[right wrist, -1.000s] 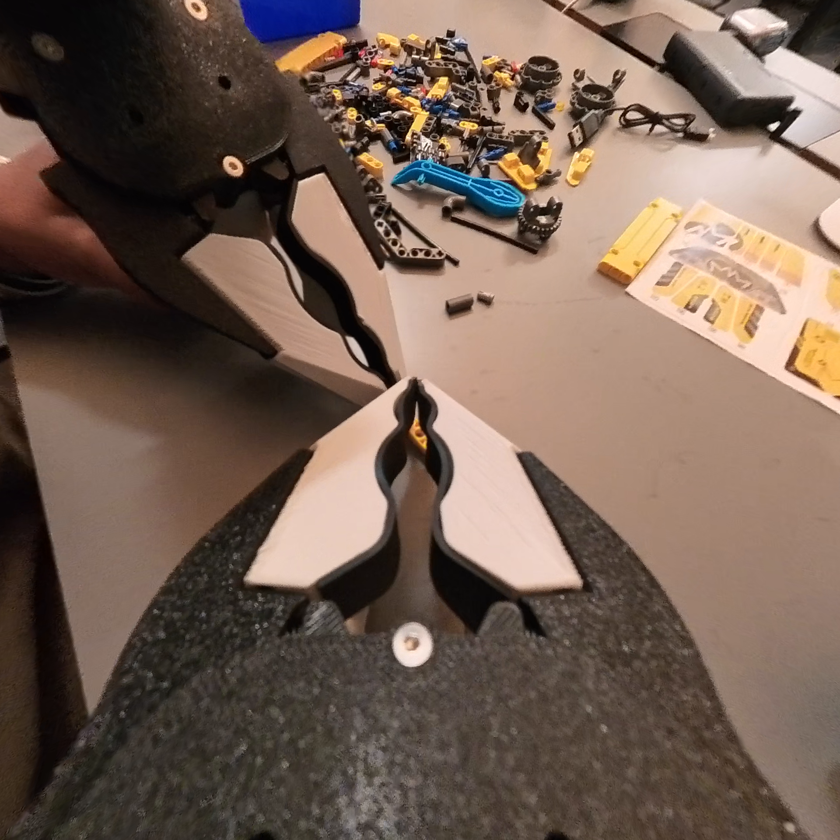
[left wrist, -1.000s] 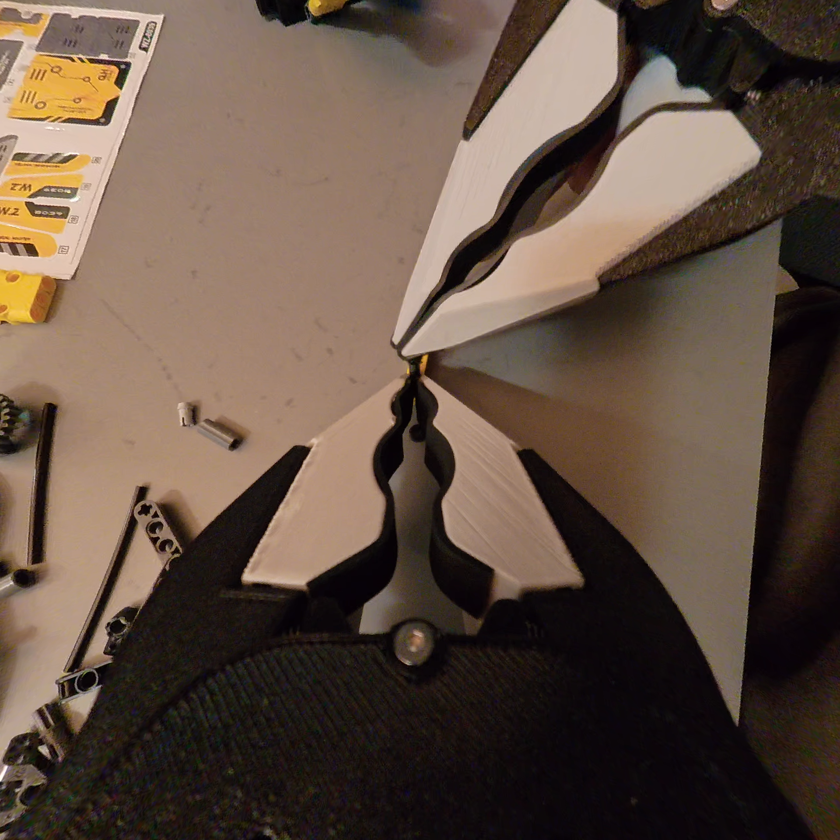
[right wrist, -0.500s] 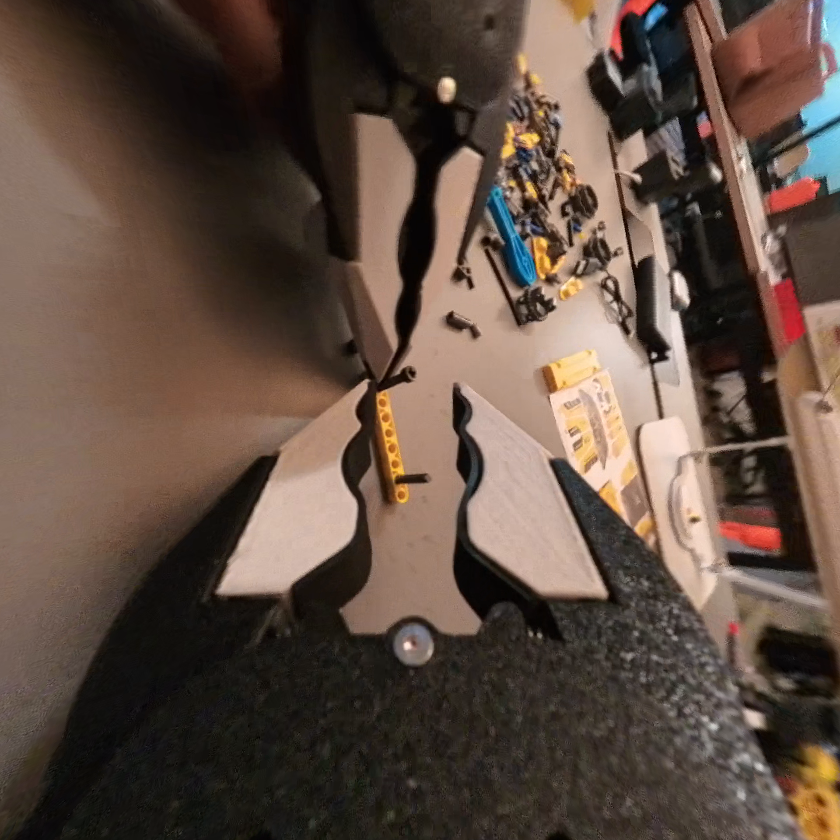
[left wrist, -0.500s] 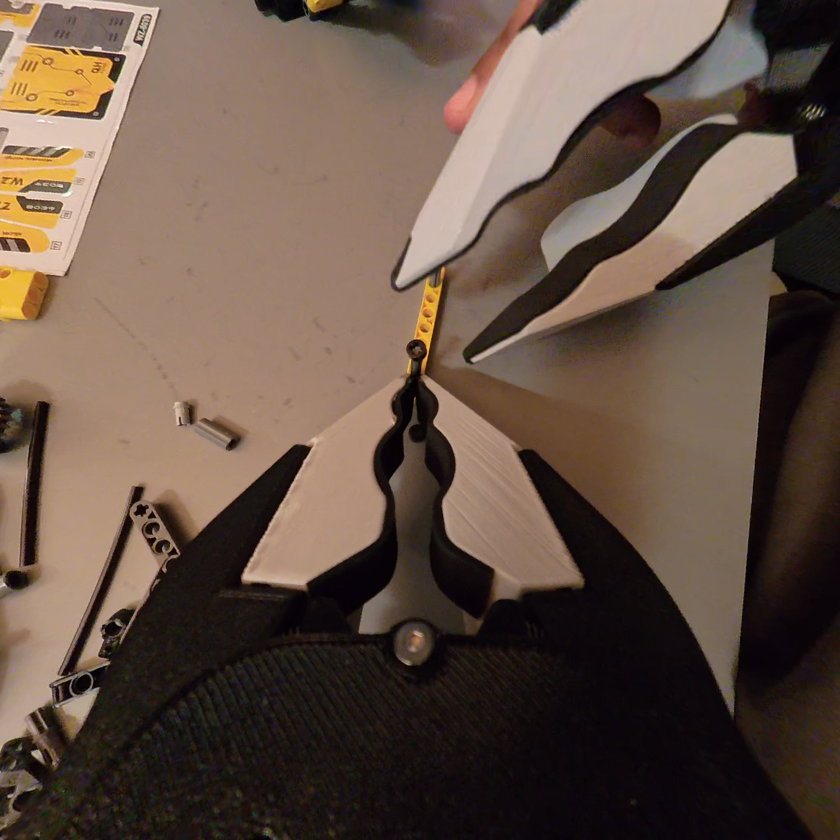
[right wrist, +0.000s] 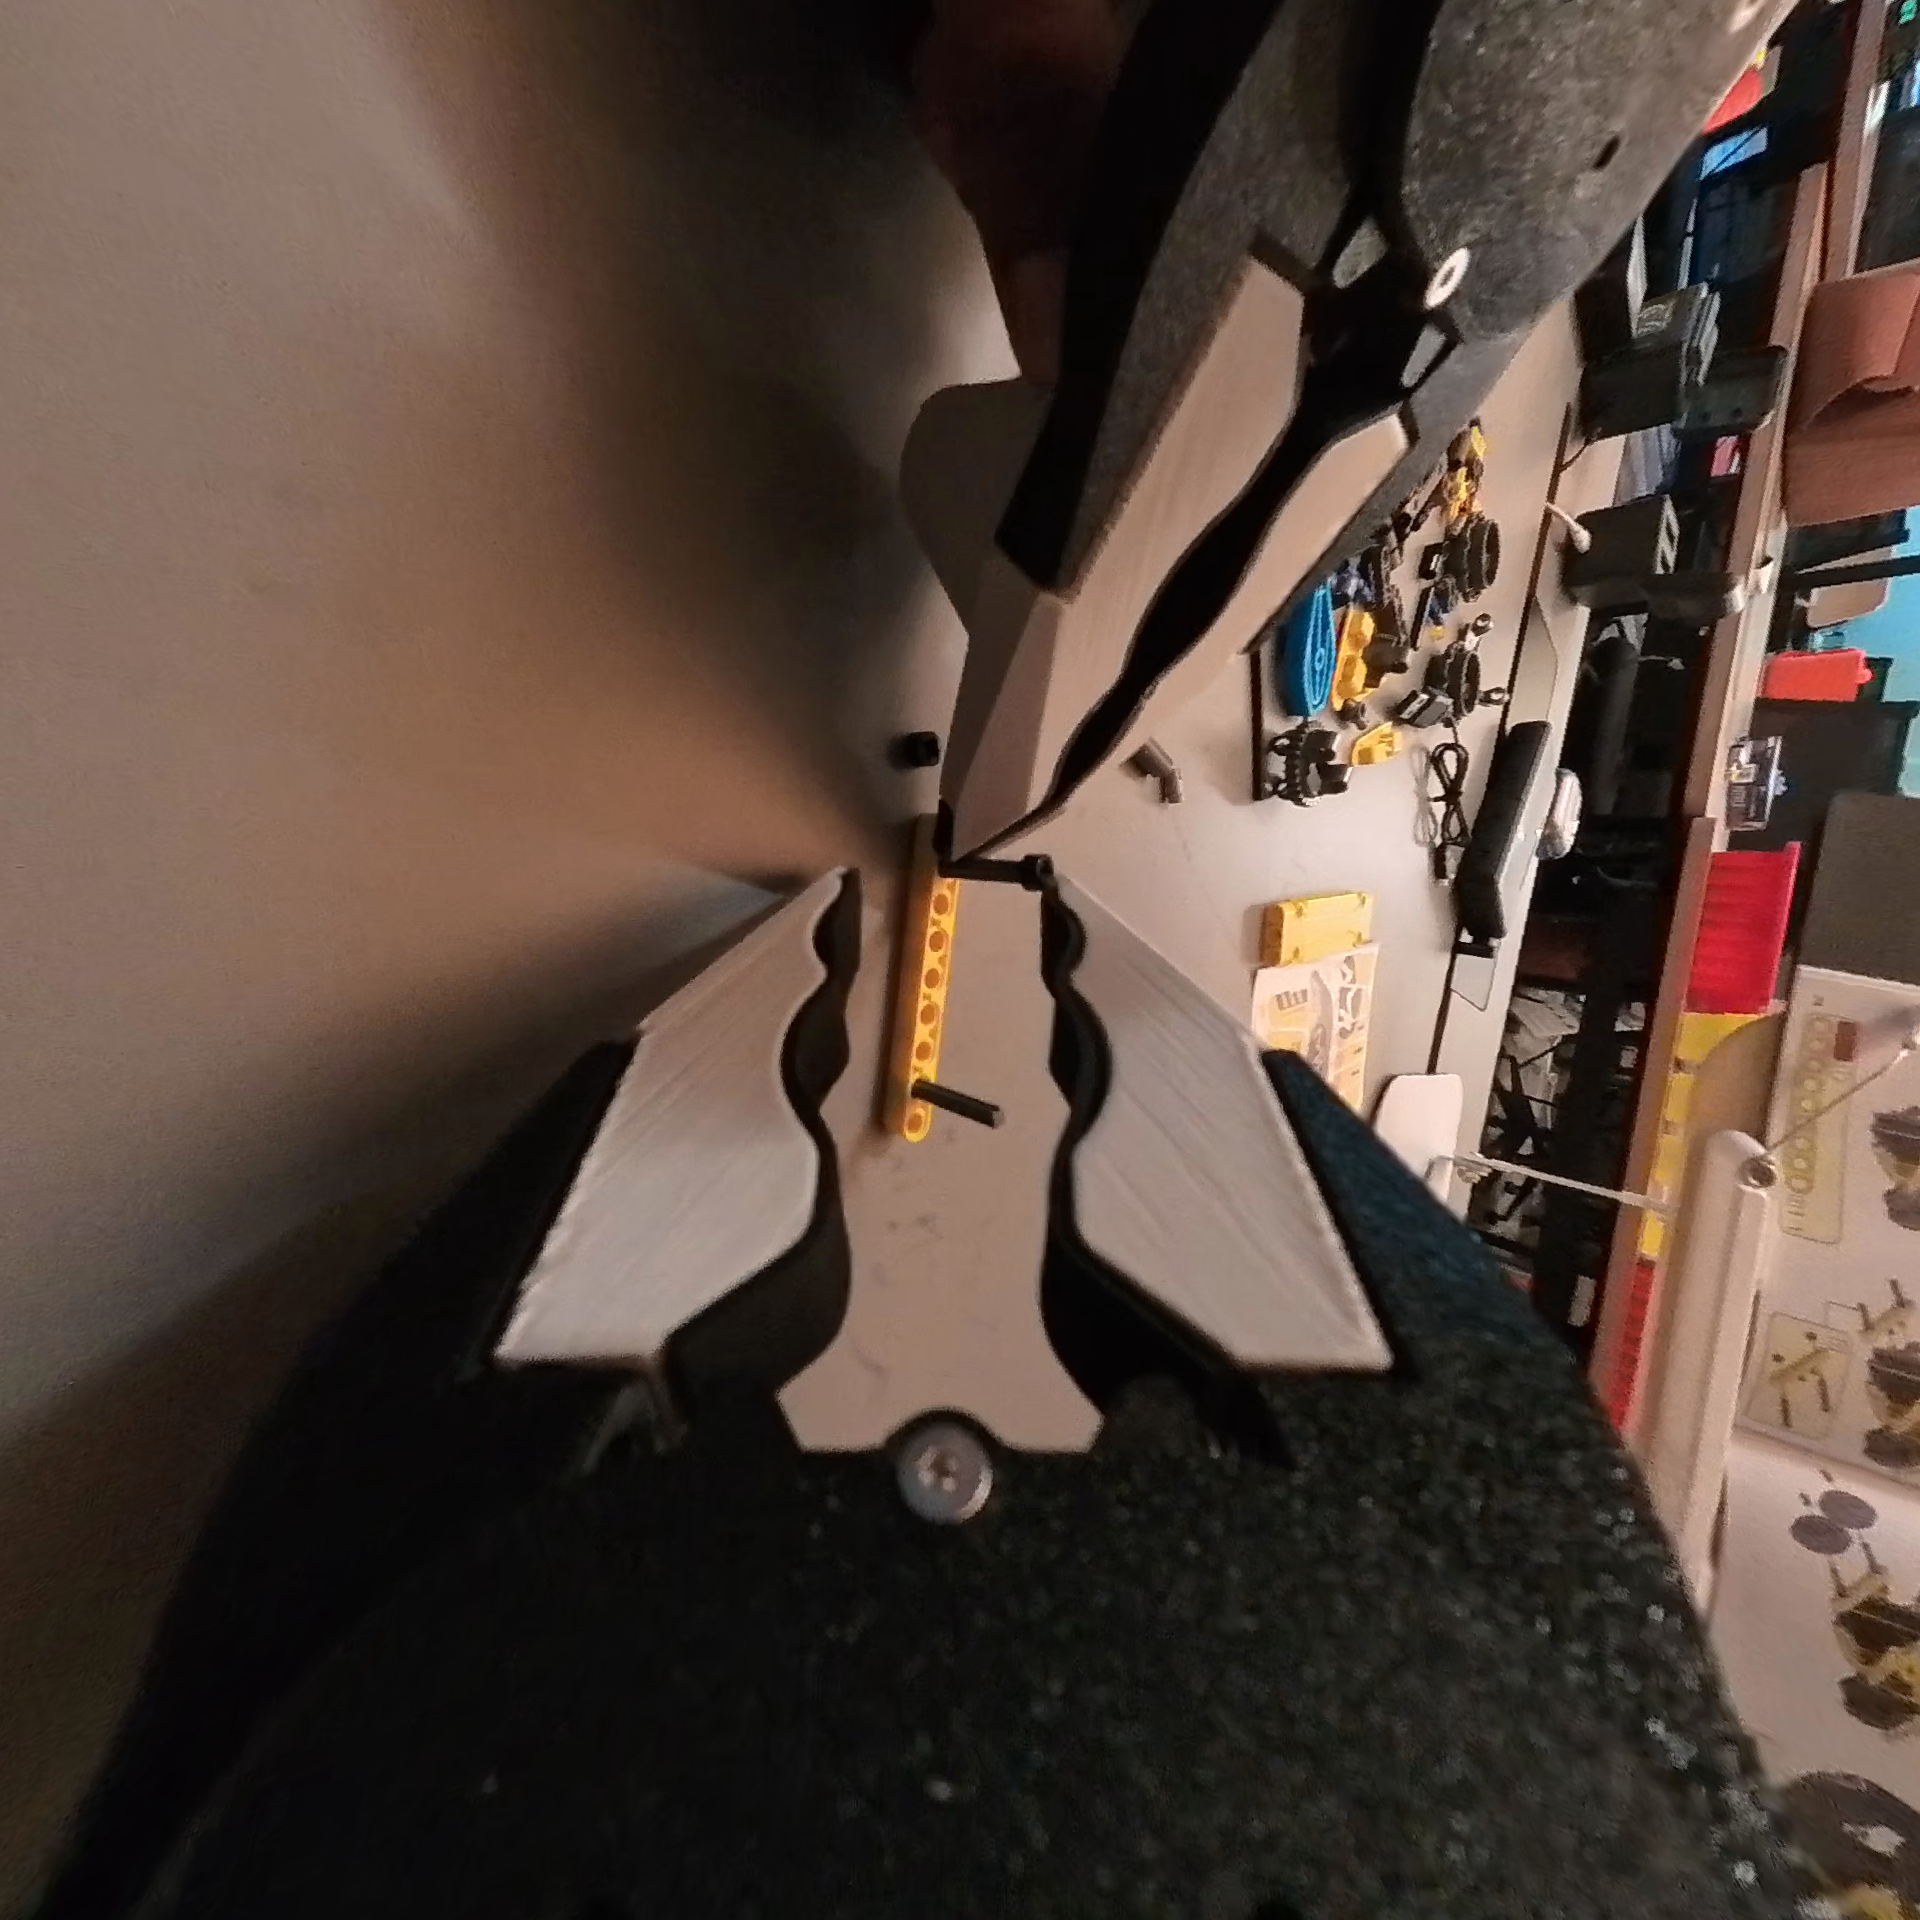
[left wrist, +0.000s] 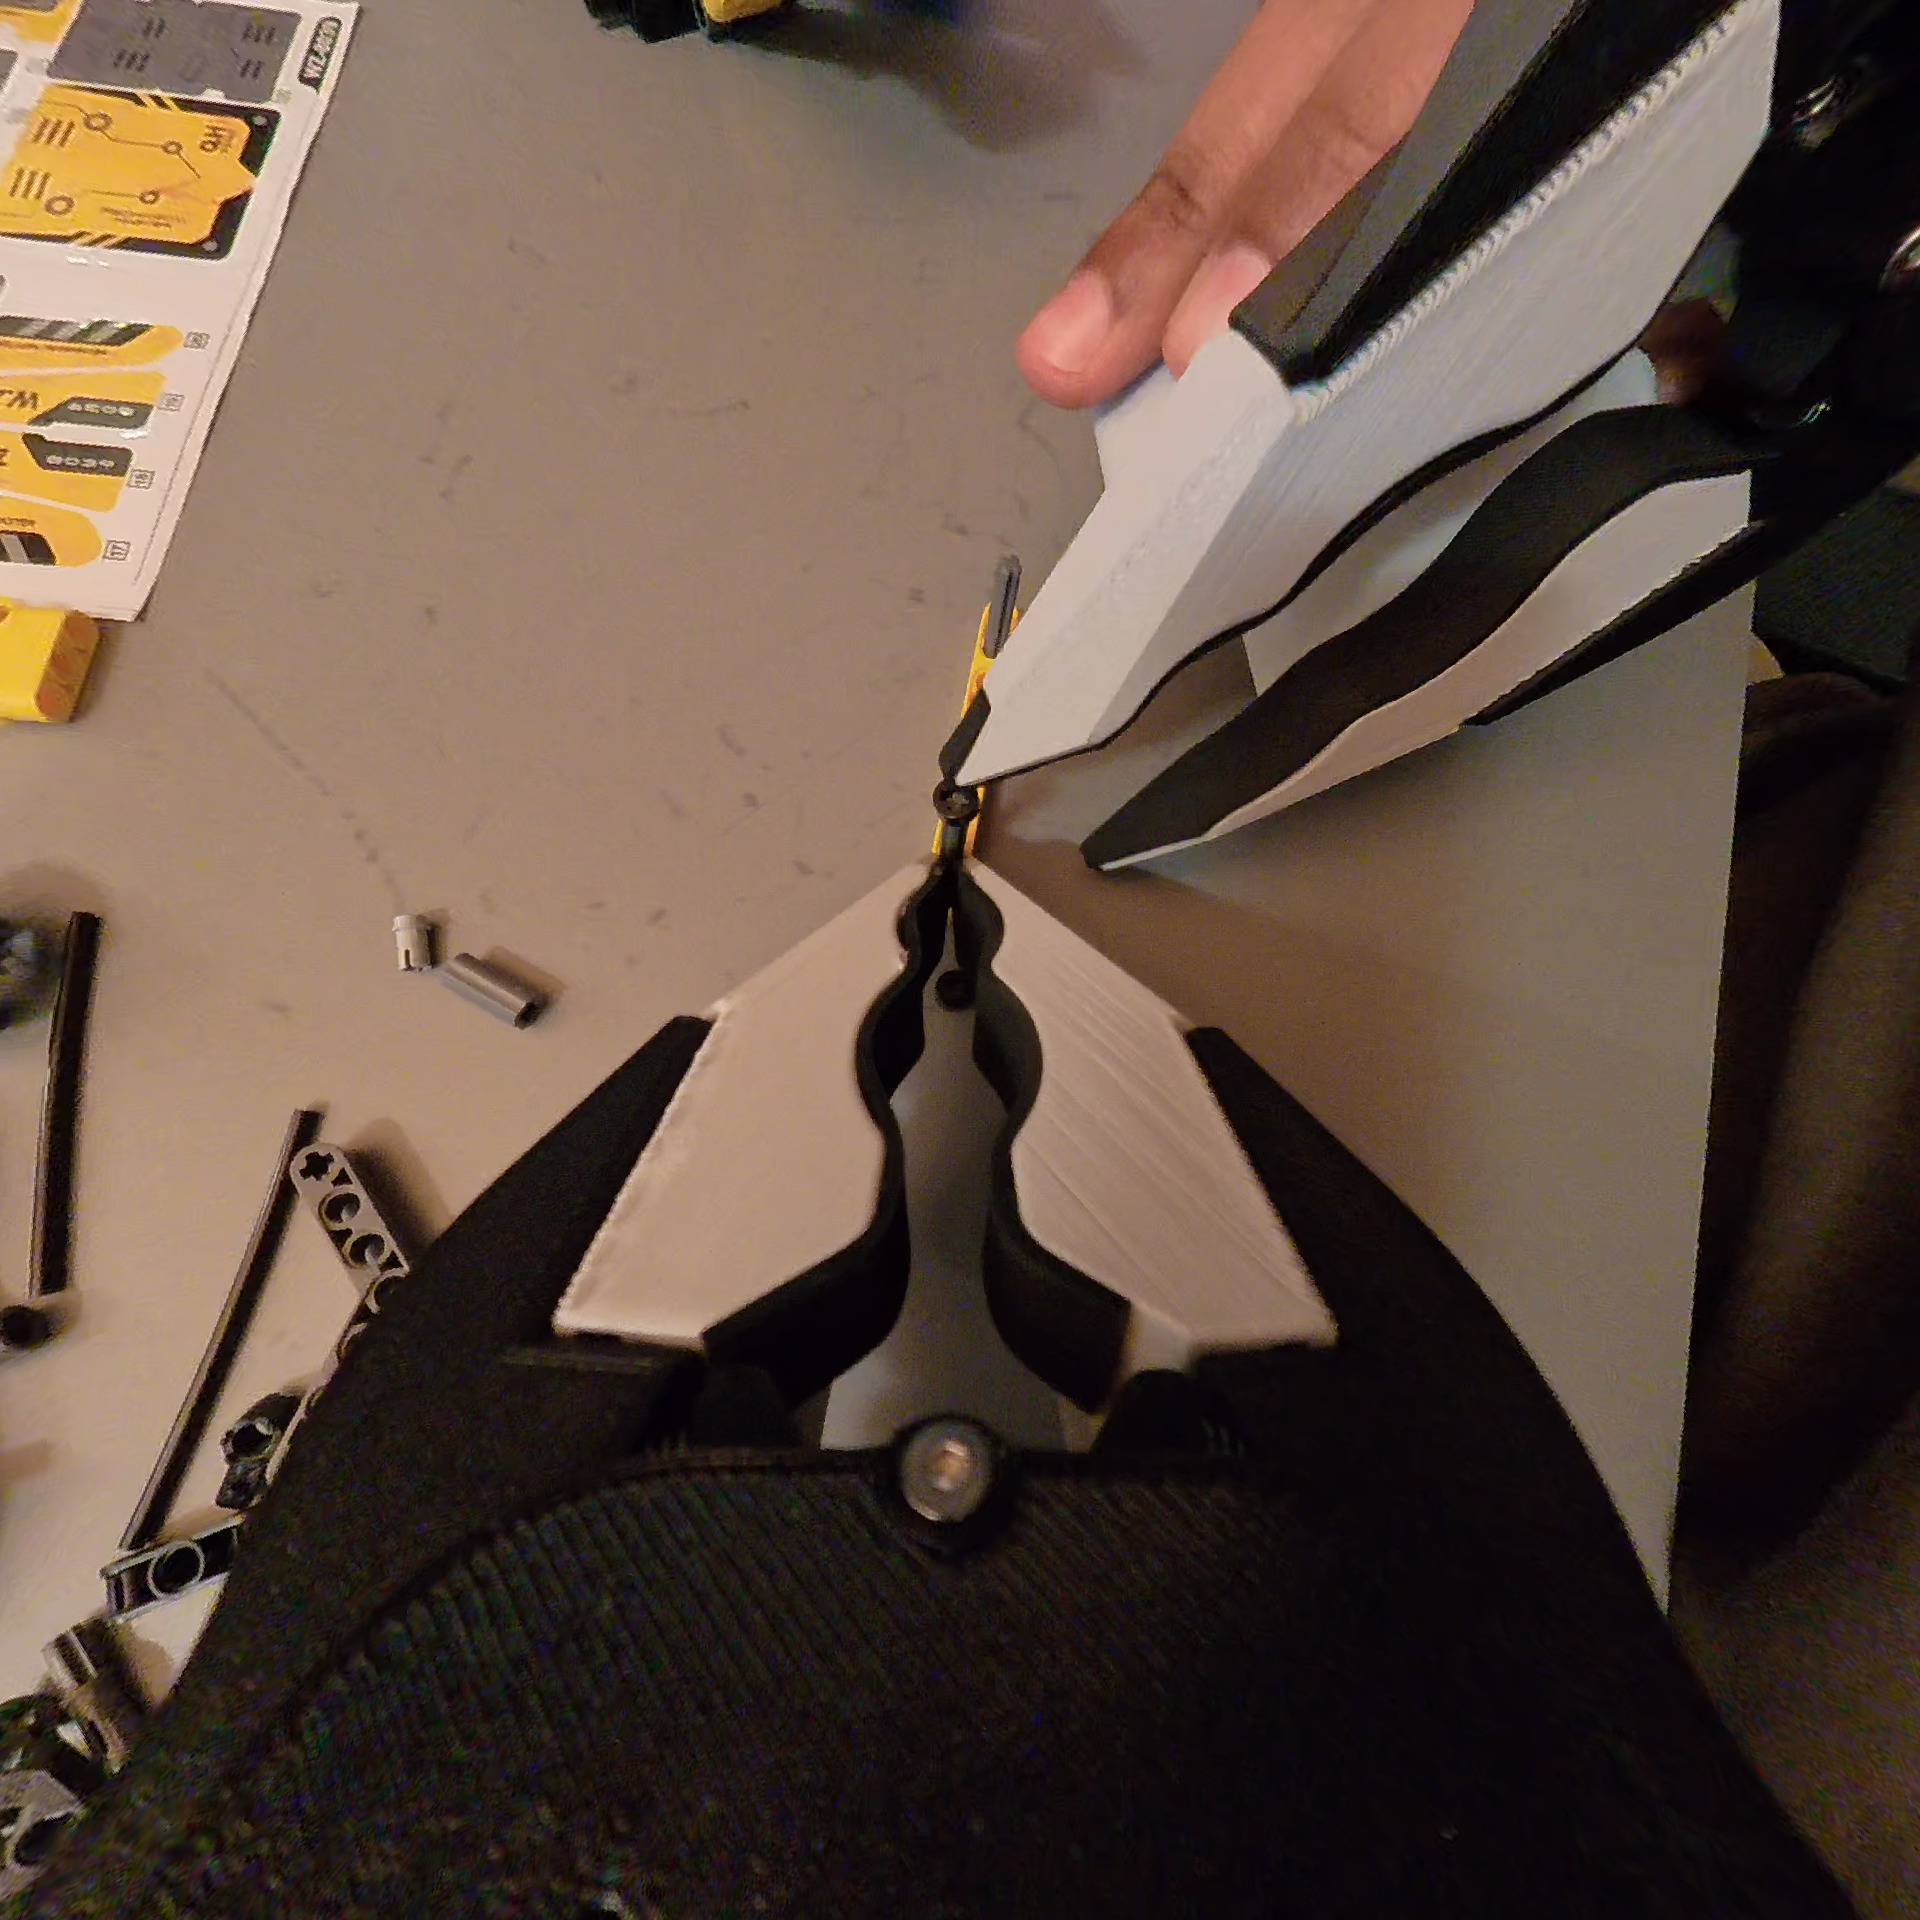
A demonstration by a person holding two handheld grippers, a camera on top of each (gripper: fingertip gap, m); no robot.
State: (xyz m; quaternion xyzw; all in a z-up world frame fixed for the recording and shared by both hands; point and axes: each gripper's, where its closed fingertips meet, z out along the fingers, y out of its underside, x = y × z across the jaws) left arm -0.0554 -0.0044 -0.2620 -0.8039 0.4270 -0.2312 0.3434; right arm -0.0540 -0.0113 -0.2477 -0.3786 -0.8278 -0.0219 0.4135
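Left gripper (left wrist: 951, 883), white fingers with wavy black pads: jaws closed at the tips, pinching one end of a thin yellow plastic beam with a row of round holes (right wrist: 925, 997). In the left wrist view the beam (left wrist: 977, 665) runs toward 12 o'clock from the tips, above the grey tabletop (left wrist: 623, 520).

Right gripper (right wrist: 951, 883): jaws spread wide, holding nothing. The beam lies between its 2 fingers, close to the 9 o'clock finger; contact with that pad cannot be confirmed. In the left wrist view the right gripper (left wrist: 1029, 821) enters from 2 o'clock, its upper finger covering part of the beam.

2 black pins stick out sideways from the beam: 1 at the gripped end (right wrist: 1003, 871), 1 at the free end (right wrist: 961, 1107). A grey pin (left wrist: 1006, 587) shows at the beam's far end in the left wrist view.

A person's fingers (left wrist: 1174, 260) lie along the right gripper.

Table, left wrist view: short grey tube (left wrist: 497, 987) and small grey connector (left wrist: 414, 941) at 9 o'clock of the tips, well apart from them; yellow-and-white sticker sheet (left wrist: 135, 270) at 10 o'clock; black rods (left wrist: 57, 1112) and dark loose parts at 8 o'clock.
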